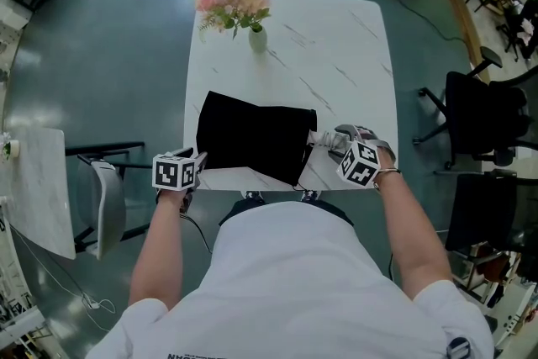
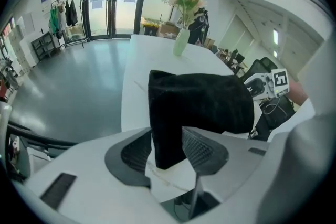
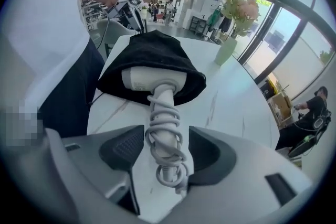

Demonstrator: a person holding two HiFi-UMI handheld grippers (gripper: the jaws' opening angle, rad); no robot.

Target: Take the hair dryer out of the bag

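The hair dryer (image 3: 155, 80) lies on its side with its pale body just inside the mouth of the black bag (image 3: 149, 50). Its handle (image 3: 164, 107) pokes out toward the person, with the cord (image 3: 167, 136) wound around it in loops. The handle sits between the jaws of the right gripper (image 3: 163, 153), which stand apart. There is a clear gap on one side, and on the other the cord loops come very close to the pad, so this does not look like a grip. At the other end, the left gripper (image 2: 167, 147) also has its jaws apart, with the closed corner of the bag between them but not pinched. The bag rests flat near the front edge of the white table (image 1: 336, 46), and a vase of flowers (image 1: 255, 36) stands well apart at the far side. The step in hand looks like lining up for the pull, with the dryer mostly not yet out. The next move likely calls for the right jaws to close on the wrapped handle and the left to clamp the bag's corner. The dryer can then be drawn out while the bag stays in place.
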